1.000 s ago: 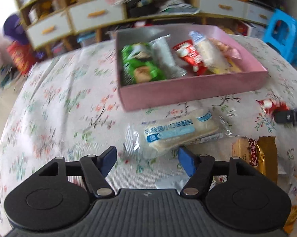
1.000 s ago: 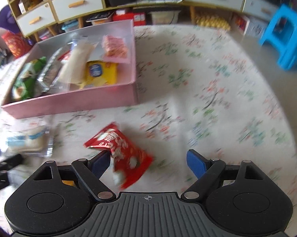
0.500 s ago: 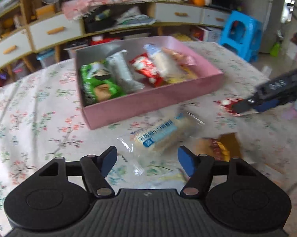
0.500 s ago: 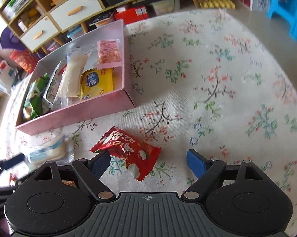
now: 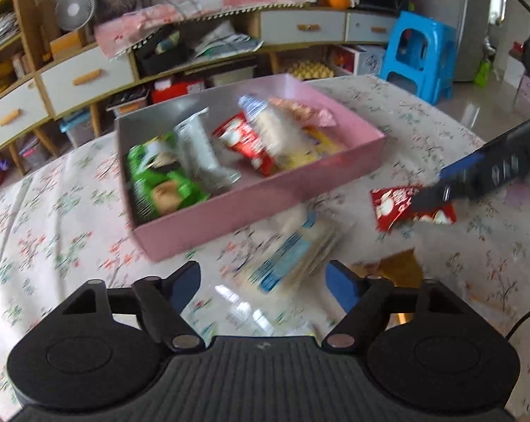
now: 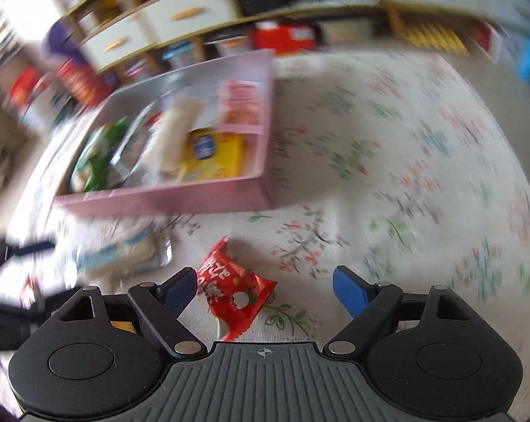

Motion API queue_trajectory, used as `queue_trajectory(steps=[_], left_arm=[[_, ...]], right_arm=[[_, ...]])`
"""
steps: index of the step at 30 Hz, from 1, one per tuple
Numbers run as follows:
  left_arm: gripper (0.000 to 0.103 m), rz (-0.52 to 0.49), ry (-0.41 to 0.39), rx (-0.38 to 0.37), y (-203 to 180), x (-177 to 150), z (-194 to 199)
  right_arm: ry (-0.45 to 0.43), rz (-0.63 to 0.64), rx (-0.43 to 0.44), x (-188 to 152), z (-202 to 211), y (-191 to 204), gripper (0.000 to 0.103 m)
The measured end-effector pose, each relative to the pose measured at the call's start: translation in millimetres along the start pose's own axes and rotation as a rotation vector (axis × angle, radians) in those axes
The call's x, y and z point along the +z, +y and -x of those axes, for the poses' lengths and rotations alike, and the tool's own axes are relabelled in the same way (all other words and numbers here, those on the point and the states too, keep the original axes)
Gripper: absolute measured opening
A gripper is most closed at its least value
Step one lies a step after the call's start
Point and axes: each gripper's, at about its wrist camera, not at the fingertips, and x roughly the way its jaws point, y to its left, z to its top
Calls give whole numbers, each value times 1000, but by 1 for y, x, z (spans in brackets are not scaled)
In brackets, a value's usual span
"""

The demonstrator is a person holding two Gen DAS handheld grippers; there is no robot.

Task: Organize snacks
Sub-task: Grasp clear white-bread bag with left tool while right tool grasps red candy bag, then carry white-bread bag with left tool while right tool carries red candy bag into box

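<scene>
Covering the round table is a white cloth (image 5: pixel 54 218) with little flowers, and behind it stand low cabinets (image 5: pixel 85 74) with white drawers and a blue stool (image 5: pixel 420 59). A pink box (image 5: pixel 251 200) sits on the cloth with snacks inside: one green pack (image 5: pixel 159 179), one clear pack (image 5: pixel 201 154), one red pack (image 5: pixel 247 144), one long white pack (image 5: pixel 279 133), and a yellow one (image 6: pixel 212 154) at the end. Some packs lie over others, so I cannot count them all. On the cloth in front of the box lie one blurry white and blue pack (image 5: pixel 293 253), one red bag (image 6: pixel 237 292) and a gold pack (image 5: pixel 402 267), partly hidden by the gripper. The left gripper (image 5: pixel 261 281) is open, with the white and blue pack just ahead of its fingers. The right gripper (image 6: pixel 265 288) is open too, with the red bag between its fingers, close to the left one. The right view is very blurry, so the shelves there are hard to make out.
</scene>
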Motion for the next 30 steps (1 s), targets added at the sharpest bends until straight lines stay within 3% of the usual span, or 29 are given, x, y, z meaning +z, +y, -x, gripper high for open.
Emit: queue_trajectory(steps=[4, 6, 14, 16, 23, 30], left_arm=[[66, -40, 16, 11, -13, 6, -9], [63, -55, 34, 27, -18, 7, -15], [52, -86, 102, 64, -22, 2, -18], [47, -75, 111, 60, -21, 1, -16], [35, 118, 153, 26, -6, 3, -9], [25, 345, 182, -67, 13, 2, 3]], right_arm=[[17, 123, -26, -7, -10, 19, 82], [17, 155, -43, -9, -14, 24, 72], [5, 147, -69, -9, -17, 23, 44], [4, 132, -64, -8, -17, 21, 42], [40, 43, -86, -5, -13, 16, 42], [32, -137, -16, 0, 3, -5, 42]])
